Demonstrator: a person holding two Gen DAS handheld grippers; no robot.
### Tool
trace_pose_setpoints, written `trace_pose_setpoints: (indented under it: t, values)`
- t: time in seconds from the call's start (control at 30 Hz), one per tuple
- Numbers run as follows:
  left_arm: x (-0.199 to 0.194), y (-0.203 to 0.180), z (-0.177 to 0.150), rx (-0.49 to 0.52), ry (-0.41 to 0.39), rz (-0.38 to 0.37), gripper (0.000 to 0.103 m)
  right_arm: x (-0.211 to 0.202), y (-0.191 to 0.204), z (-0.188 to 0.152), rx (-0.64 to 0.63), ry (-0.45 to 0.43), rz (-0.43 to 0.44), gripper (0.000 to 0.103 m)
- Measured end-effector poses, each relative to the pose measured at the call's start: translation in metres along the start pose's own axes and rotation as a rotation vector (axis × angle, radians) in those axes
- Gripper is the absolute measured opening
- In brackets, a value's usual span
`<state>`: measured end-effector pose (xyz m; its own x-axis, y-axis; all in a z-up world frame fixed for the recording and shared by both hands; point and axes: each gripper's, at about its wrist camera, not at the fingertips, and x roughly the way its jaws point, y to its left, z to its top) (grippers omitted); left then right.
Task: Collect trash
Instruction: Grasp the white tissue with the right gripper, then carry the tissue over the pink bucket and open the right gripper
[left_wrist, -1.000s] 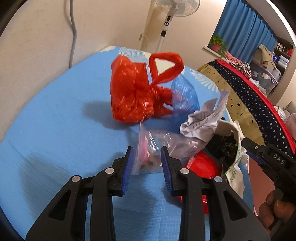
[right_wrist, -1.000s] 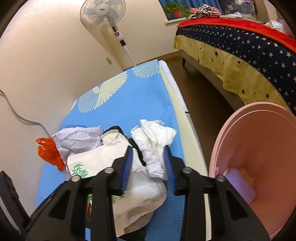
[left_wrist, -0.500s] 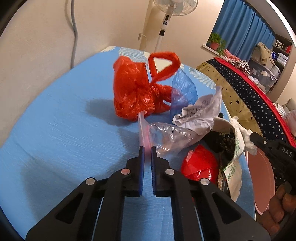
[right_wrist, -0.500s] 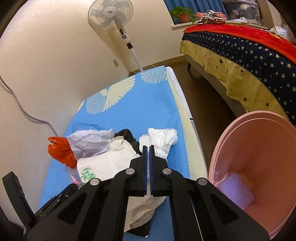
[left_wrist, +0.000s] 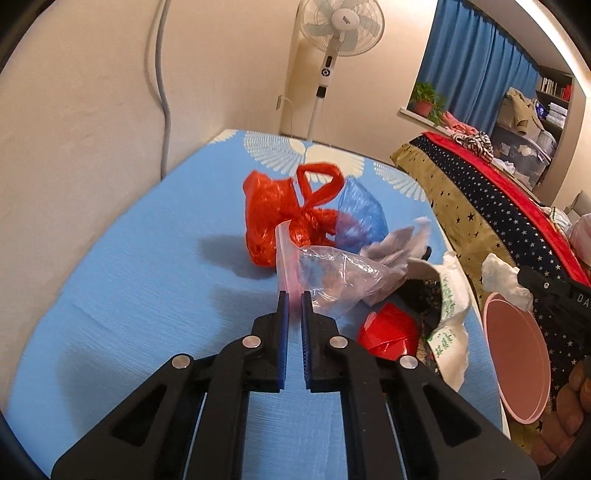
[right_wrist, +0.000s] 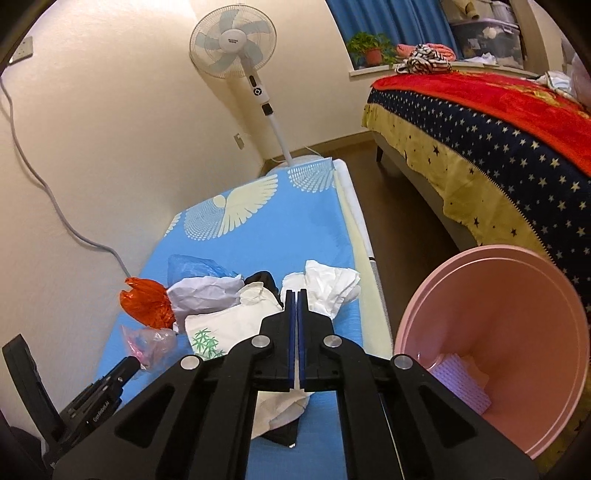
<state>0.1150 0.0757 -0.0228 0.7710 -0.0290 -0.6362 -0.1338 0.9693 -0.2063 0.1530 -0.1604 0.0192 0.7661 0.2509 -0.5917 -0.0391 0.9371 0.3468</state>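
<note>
My left gripper (left_wrist: 293, 295) pinching the clear zip bag (left_wrist: 332, 273) by its seal, my right gripper (right_wrist: 297, 293) clamped on white crumpled tissue (right_wrist: 332, 288), pink bin (right_wrist: 517, 295) beside the blue mattress (right_wrist: 258, 236)

Both the left gripper (left_wrist: 291, 297) and the right gripper (right_wrist: 297, 295) are matte black plastic with angular triangular cut-outs, round silver screws at the pivots and ribbed blue pads (left_wrist: 282, 332) lining the fingers. White lettering marks each gripper's side. No sleeve shows.
</note>
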Motion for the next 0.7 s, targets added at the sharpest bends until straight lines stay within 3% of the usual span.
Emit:
trace_pose_setpoints:
  t: [0.7]
  values:
    - [-0.037,-0.033,-0.006,0.085,-0.079,-0.029,0.006,-0.059,-0.016,-0.007,-0.062,-0.066,-0.040,0.001]
